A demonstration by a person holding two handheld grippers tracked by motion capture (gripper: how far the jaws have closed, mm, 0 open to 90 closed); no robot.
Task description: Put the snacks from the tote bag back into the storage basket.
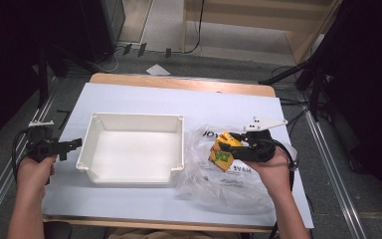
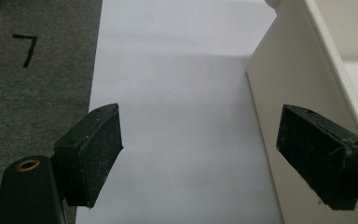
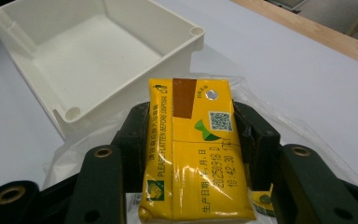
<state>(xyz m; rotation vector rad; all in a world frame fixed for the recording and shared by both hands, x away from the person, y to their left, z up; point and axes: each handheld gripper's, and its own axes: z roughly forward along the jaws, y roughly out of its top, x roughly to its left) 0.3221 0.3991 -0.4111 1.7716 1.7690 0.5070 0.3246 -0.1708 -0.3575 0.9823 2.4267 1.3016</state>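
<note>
At centre right of the high view, the right gripper (image 1: 235, 143) clamps a yellow drink carton (image 3: 191, 149) above a clear plastic bag (image 1: 214, 174). At left, the left gripper (image 2: 200, 158) gapes wide, empty, just beside the white tray (image 1: 134, 149) at centre.

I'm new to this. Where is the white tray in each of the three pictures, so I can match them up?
High view: the tray sits mid-table, between the two grippers.
Left gripper view: its outer wall fills the right edge.
Right gripper view: the tray lies upper left, beyond the yellow carton.
Shared landmark: the white table cover under the tray.
</note>
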